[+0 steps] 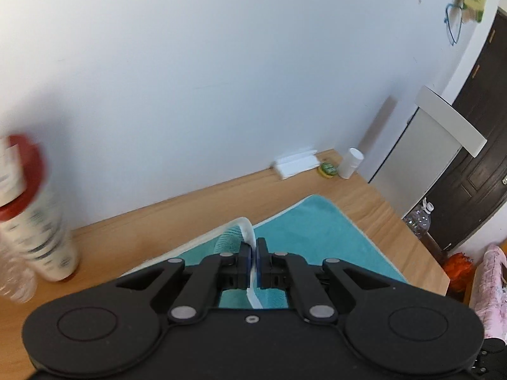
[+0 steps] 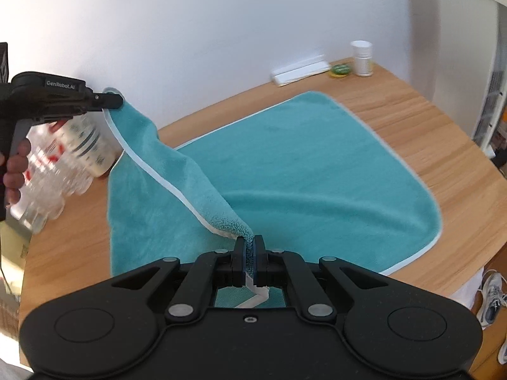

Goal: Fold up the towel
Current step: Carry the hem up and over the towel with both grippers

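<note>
A teal towel [image 2: 301, 164] with a white hem lies spread on the wooden table [image 2: 412, 107]. Its near edge is lifted off the table and stretched in the air between both grippers. My right gripper [image 2: 250, 247] is shut on one corner of that edge, the white hem showing between its blue pads. My left gripper [image 2: 112, 99], seen at the left of the right wrist view with a hand on its handle, is shut on the other corner. In the left wrist view the left gripper [image 1: 254, 250] pinches the white hem, with the towel [image 1: 317, 231] flat beyond it.
Plastic bottles and a printed cup stack [image 2: 63, 155] stand at the table's left edge. At the far end near the white wall lie a white folded item [image 2: 301, 69], a small green tin [image 2: 340, 69] and a white pill bottle [image 2: 362, 58]. A dark door [image 1: 475, 145] is at the right.
</note>
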Motion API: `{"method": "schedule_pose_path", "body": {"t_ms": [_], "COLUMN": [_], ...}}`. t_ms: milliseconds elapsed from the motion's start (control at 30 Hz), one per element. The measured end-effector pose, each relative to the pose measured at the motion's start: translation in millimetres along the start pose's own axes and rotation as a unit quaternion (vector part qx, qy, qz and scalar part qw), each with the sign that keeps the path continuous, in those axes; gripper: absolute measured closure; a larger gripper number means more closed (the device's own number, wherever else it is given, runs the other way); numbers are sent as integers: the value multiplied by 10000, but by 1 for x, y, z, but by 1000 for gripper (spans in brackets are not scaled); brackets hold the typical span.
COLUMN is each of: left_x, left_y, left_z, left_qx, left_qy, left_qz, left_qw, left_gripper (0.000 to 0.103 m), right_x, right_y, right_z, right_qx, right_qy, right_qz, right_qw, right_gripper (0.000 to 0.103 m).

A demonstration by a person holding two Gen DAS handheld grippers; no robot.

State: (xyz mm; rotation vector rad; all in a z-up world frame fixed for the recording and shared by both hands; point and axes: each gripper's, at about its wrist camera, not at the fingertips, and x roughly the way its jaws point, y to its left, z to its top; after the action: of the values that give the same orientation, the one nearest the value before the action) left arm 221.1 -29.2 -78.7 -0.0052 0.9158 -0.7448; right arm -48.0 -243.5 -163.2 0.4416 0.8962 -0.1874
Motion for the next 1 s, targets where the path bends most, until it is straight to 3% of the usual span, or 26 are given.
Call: {"method": "schedule_pose_path", "body": {"t_ms": [467,700,867,1000], "left_x": [111,151,161,141], "left_y": [-104,-135,-147,-147], "left_z": [40,48,58,62], "left_qx": [793,1049,941,848], "left_qy": [157,194,-37,-304], "left_qz": [-47,-96,-194,-294], "left_qw": [9967,9942,9954,9955], "left_gripper": [100,100,100,100], "right_x": [-2,-5,-15,-32], "right_y": [-89,-118,-118,-100], "right_z": [16,15,23,30], "right_qx": [840,1173,1008,700], "right_qy": [-254,-359,-513,-533], "right_qz": [-514,-665,-553,-63], "right_qw": [9948,9902,9920,9961], "right_gripper": [100,100,100,99]}}
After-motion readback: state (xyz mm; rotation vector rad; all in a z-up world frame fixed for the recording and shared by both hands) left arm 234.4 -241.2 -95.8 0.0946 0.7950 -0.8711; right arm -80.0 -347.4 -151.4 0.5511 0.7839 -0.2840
